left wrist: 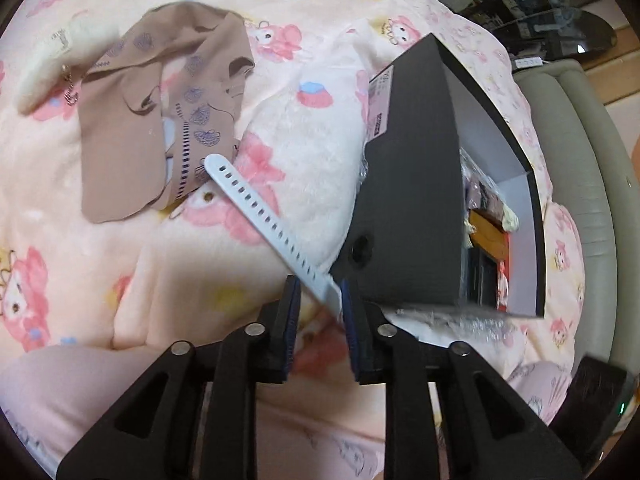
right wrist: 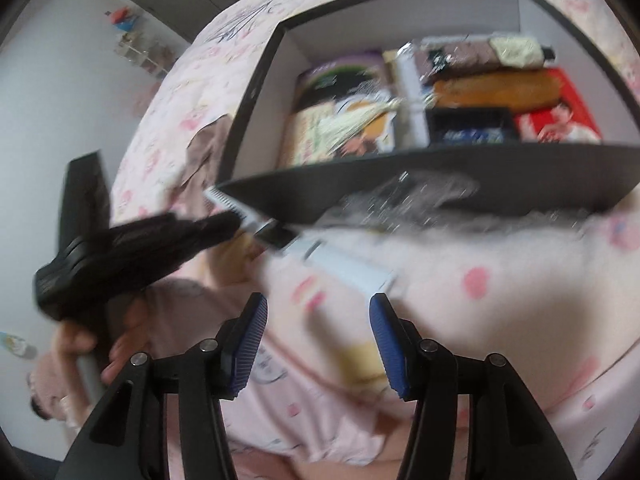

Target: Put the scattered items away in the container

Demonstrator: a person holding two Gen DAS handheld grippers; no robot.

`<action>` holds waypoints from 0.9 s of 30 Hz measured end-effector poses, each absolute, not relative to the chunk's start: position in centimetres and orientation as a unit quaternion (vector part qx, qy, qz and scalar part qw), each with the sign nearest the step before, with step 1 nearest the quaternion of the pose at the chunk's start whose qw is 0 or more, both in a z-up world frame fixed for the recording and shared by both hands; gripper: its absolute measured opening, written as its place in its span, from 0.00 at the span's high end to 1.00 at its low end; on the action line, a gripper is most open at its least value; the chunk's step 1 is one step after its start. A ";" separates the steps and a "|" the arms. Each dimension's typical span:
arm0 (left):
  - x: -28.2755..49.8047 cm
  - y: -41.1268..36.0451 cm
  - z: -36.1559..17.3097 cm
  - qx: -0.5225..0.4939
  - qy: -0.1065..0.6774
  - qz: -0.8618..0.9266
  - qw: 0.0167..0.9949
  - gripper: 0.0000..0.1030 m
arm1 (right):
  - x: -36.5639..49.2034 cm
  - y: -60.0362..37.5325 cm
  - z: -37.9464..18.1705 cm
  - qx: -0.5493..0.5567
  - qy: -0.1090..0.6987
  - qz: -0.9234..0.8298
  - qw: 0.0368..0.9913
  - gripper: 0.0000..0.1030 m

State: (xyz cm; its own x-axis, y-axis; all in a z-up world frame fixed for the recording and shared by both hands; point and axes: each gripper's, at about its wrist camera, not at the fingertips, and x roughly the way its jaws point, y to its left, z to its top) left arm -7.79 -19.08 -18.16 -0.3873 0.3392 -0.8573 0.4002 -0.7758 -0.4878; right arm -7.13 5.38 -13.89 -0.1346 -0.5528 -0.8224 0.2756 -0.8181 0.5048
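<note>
A black box [left wrist: 412, 184] with a white inside lies on the pink blanket; it also shows in the right wrist view [right wrist: 440, 184] and holds several packets and books. A white watch with a perforated strap [left wrist: 264, 220] lies beside the box. My left gripper [left wrist: 320, 296] has the strap's near end between its fingers, but a clear gap shows between them. In the right wrist view the left gripper [right wrist: 240, 220] is at the watch [right wrist: 312, 248]. My right gripper [right wrist: 318, 312] is open and empty, just short of the watch. A tan patterned cloth [left wrist: 160, 120] lies farther left.
A white fuzzy item with a small chain [left wrist: 56, 60] lies at the far left of the blanket. Clear crinkled plastic [right wrist: 420, 196] lies against the box's near wall. A grey padded bed edge [left wrist: 580, 160] runs at the right.
</note>
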 end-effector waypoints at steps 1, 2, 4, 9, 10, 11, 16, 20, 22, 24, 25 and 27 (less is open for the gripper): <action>-8.0 -19.2 -18.5 0.555 0.339 -0.759 0.026 0.73 | -7.2 5.3 -14.1 0.597 -0.119 -0.743 0.279 0.51; -8.3 -19.4 -18.8 0.558 0.343 -0.755 0.032 0.71 | -7.3 5.2 -14.4 0.600 -0.117 -0.743 0.273 0.51; -8.6 -19.4 -19.2 0.563 0.347 -0.750 0.037 0.67 | -7.6 5.2 -15.1 0.608 -0.122 -0.740 0.260 0.51; -8.4 -19.2 -19.2 0.560 0.340 -0.755 0.027 0.94 | -8.2 6.0 -15.8 0.597 -0.167 -0.745 0.246 0.51; -8.2 -19.0 -19.2 0.562 0.336 -0.756 0.021 0.94 | -8.5 6.3 -16.0 0.592 -0.179 -0.748 0.240 0.51; -8.0 -18.8 -19.0 0.563 0.329 -0.758 0.016 0.96 | -8.7 6.7 -16.0 0.588 -0.192 -0.750 0.234 0.51; -5.7 -17.0 -17.2 0.563 0.280 -0.777 -0.020 0.96 | -8.9 8.5 -14.9 0.552 -0.232 -0.770 0.223 0.51; -5.2 -17.6 -17.1 0.555 0.301 -0.775 -0.029 0.95 | -9.2 8.4 -16.1 0.575 -0.232 -0.754 0.216 0.51; -5.4 -17.9 -17.4 0.555 0.305 -0.773 -0.024 0.91 | -9.5 8.3 -16.8 0.583 -0.228 -0.752 0.204 0.51; -5.7 -18.2 -17.6 0.556 0.302 -0.774 -0.021 0.90 | -9.8 8.4 -17.3 0.575 -0.234 -0.759 0.197 0.51; -5.7 -18.3 -17.7 0.556 0.303 -0.773 -0.019 0.90 | -10.0 8.5 -17.5 0.572 -0.237 -0.761 0.194 0.51; -5.8 -18.5 -17.8 0.558 0.307 -0.771 -0.016 0.86 | -10.4 8.6 -17.9 0.566 -0.243 -0.765 0.189 0.51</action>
State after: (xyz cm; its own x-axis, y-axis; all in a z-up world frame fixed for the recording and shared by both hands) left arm -5.78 -18.53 -17.84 -0.3774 0.3666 -0.8504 0.3181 -0.8111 -0.4908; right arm -10.36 8.61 -17.92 -0.2885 -0.5641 -0.7736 0.0146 -0.8105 0.5855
